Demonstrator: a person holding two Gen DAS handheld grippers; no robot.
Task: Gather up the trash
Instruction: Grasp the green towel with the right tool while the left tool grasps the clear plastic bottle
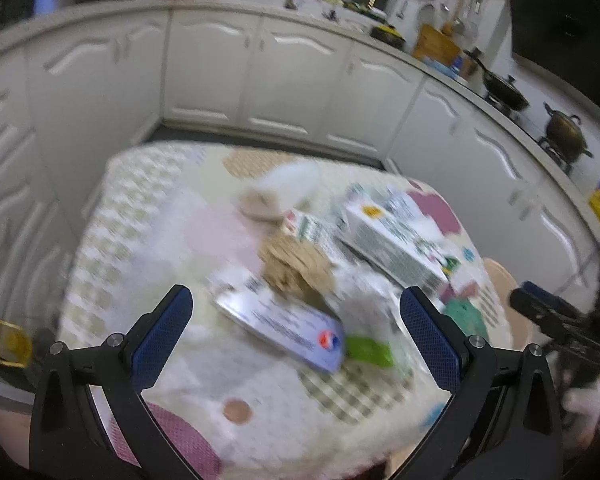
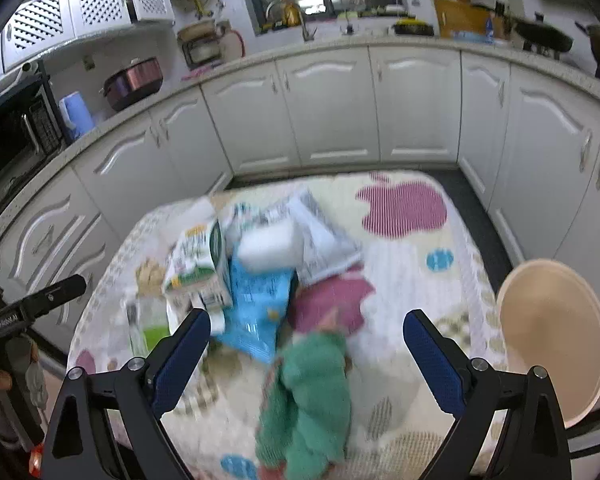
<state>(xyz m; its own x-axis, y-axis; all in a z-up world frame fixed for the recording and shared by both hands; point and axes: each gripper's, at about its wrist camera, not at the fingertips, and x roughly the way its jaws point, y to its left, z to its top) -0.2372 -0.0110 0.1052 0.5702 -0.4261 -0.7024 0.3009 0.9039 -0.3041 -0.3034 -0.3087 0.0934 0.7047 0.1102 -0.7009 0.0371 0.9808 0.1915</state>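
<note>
Both views are motion-blurred. Trash lies heaped on a table with a patterned cloth [image 1: 148, 220]. In the left wrist view I see a flat pack with a red-and-blue logo [image 1: 284, 320], crumpled brown paper [image 1: 296, 268], a large white carton [image 1: 392, 236] and a green packet [image 1: 368, 350]. My left gripper [image 1: 296, 294] hangs open above the flat pack, holding nothing. In the right wrist view there is a blue packet [image 2: 256, 300], a green-and-white carton [image 2: 198, 260], a white roll [image 2: 268, 248] and a green cloth [image 2: 312, 392]. My right gripper [image 2: 308, 318] is open and empty over the green cloth.
White kitchen cabinets [image 2: 332, 108] wrap around the table on the far sides. A round beige stool seat [image 2: 552, 340] stands at the table's right edge. Pots [image 1: 504, 88] sit on the counter at right. A microwave [image 2: 16, 132] is at far left.
</note>
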